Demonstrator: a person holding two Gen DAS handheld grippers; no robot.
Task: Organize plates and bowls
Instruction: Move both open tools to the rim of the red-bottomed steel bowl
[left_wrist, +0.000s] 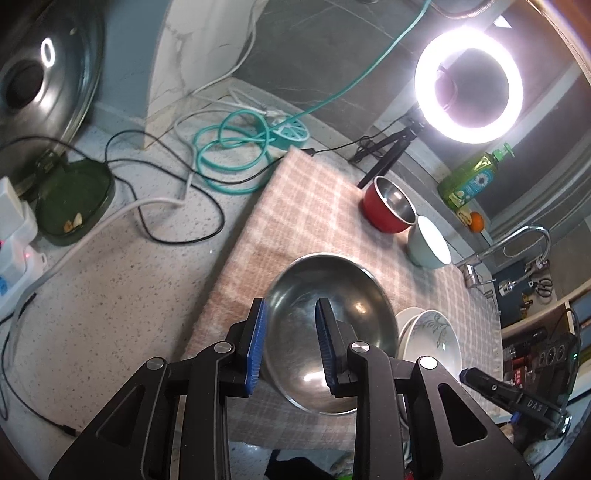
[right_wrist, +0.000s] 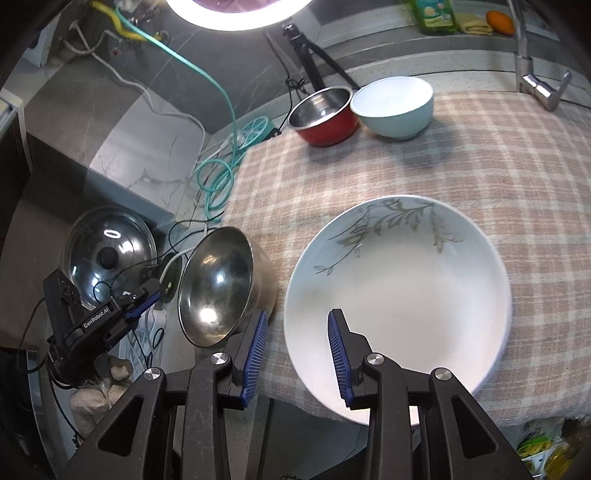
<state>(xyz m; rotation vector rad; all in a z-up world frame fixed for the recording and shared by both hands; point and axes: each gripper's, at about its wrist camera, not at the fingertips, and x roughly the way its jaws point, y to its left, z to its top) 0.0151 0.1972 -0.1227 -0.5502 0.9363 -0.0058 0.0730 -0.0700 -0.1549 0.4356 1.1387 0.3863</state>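
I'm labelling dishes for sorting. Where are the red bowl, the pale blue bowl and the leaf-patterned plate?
red bowl (right_wrist: 328, 129), right wrist view, on its red outer wall.
pale blue bowl (right_wrist: 397, 120), right wrist view, on its outer wall.
leaf-patterned plate (right_wrist: 399, 291), right wrist view, on its white centre.

The checked cloth (right_wrist: 461, 177) covers the counter's right part; the bare counter (left_wrist: 122, 295) lies to its left. On the cloth, at the near edge, the steel bowl (left_wrist: 325, 332) stands just left of the stacked plates (right_wrist: 399, 295), which lie one on another. At the far edge the red bowl (right_wrist: 325, 114) and the pale bowl (right_wrist: 393, 107) sit touching, red one on the left. Behind them stands the ring light (left_wrist: 468, 83) on its tripod. Coiled cables (left_wrist: 229, 162) lie on the bare counter behind the cloth's far left corner. A pot lid (right_wrist: 107, 254) leans at the far left. The tap (left_wrist: 509, 251) rises right of the cloth.
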